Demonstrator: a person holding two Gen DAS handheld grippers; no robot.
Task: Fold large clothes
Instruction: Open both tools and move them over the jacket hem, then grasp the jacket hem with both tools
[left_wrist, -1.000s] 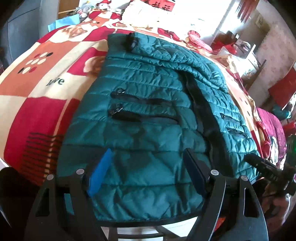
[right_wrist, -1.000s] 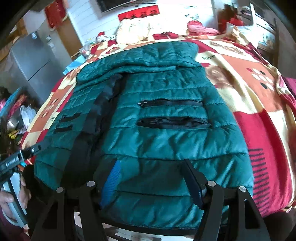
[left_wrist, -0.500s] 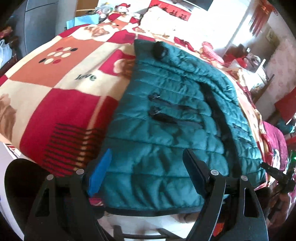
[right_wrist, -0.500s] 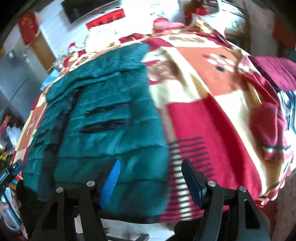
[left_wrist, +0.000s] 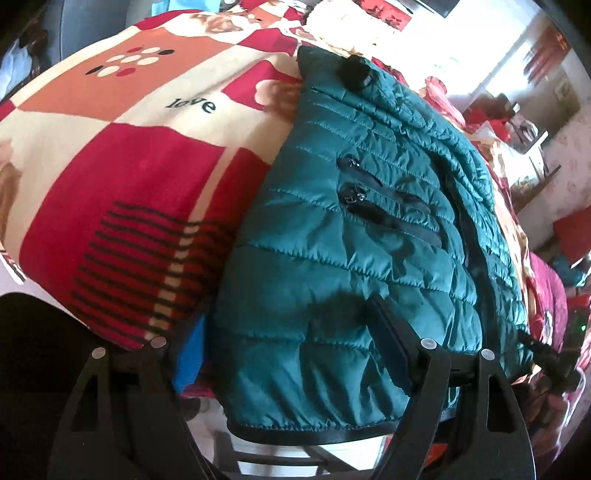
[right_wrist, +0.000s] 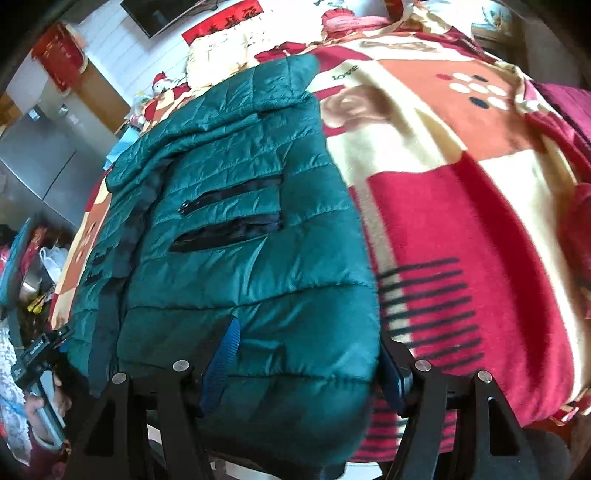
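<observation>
jacket: quilted cloth, slight sheen, puffy
blanket: fuzzy matt fleece
left gripper: matt black plastic, metal pins

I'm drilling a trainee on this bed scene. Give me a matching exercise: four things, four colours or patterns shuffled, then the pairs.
Things:
1. jacket
2. pocket zips
3. blanket
4. pad on the right claw's left finger

Colours:
A. red, orange and cream patches
B. blue
C. teal green, quilted
D. black

Pairs: 1-C, 2-D, 3-A, 4-B
</observation>
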